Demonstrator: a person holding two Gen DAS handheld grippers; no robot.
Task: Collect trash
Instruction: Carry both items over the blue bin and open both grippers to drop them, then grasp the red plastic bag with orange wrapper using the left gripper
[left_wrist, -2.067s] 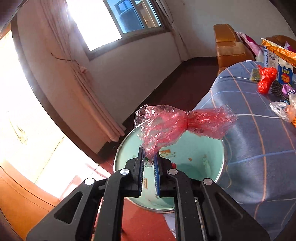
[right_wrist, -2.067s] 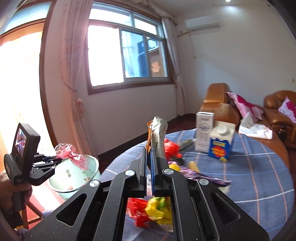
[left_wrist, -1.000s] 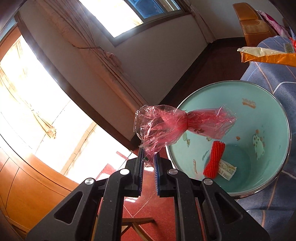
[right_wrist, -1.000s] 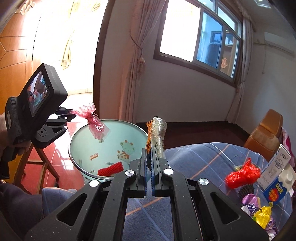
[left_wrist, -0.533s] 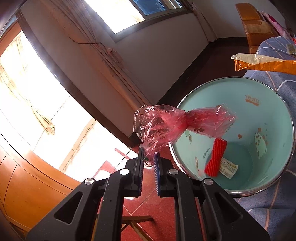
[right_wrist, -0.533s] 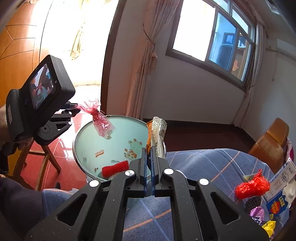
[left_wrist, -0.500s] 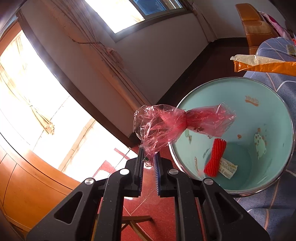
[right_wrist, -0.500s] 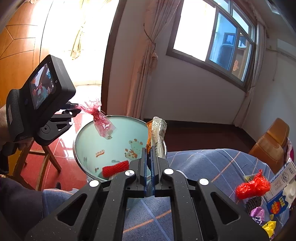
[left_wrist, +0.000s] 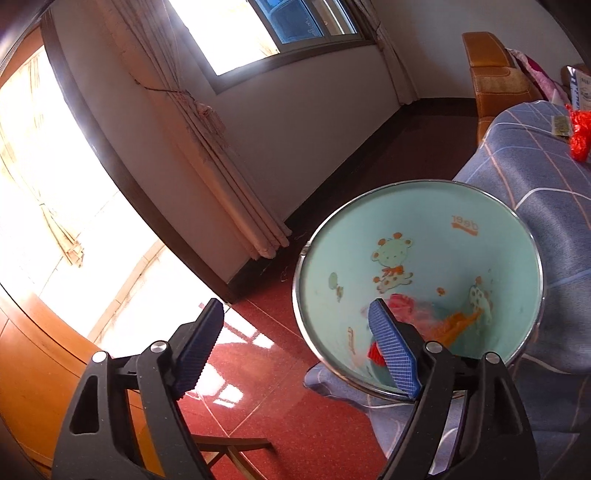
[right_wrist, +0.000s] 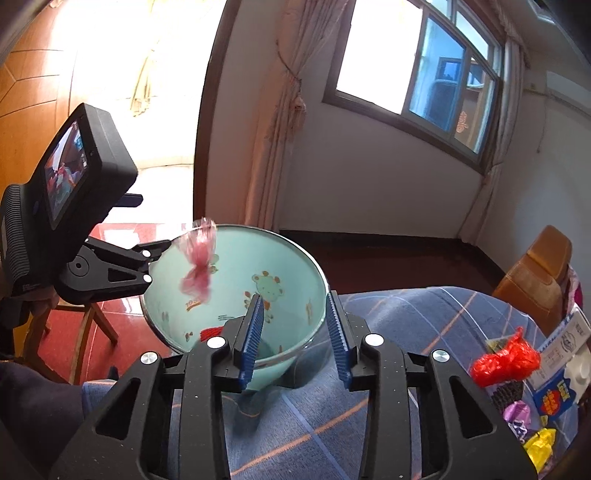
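Risk number one is the pink cellophane wrapper (right_wrist: 197, 266). It's loose in the air, blurred, right over the near rim of the mint-green bin (right_wrist: 306, 266), and something that light and crinkly could probably drift or catch the edge and flutter onto the red floor (left_wrist: 258, 402) instead of dropping in. The left gripper (left_wrist: 295, 347) has its fingers opening wide with nothing between them, so there's no grip left to correct it.

Second worry: the bin seems to sit right at the edge of the table (right_wrist: 424, 317), against the blue checked cloth, with a wooden stool (right_wrist: 92, 321) beside it. Both grippers hang close over the rim, so a bump might tip it. Can't tell what the bin actually stands on.

The right gripper (right_wrist: 295, 332) is also opening, nothing between its fingers either. In the left wrist view an orange wrapper (left_wrist: 458, 321) shows as a blurry streak low inside the bin, next to a pink smear and a red ribbed piece (left_wrist: 376, 354) at the bottom.

More trash is left on the table: a red plastic wad (right_wrist: 506, 360), purple and yellow candy wrappers (right_wrist: 532, 432) and a carton (right_wrist: 565, 373), well apart from the bin. So the job looks far from done.
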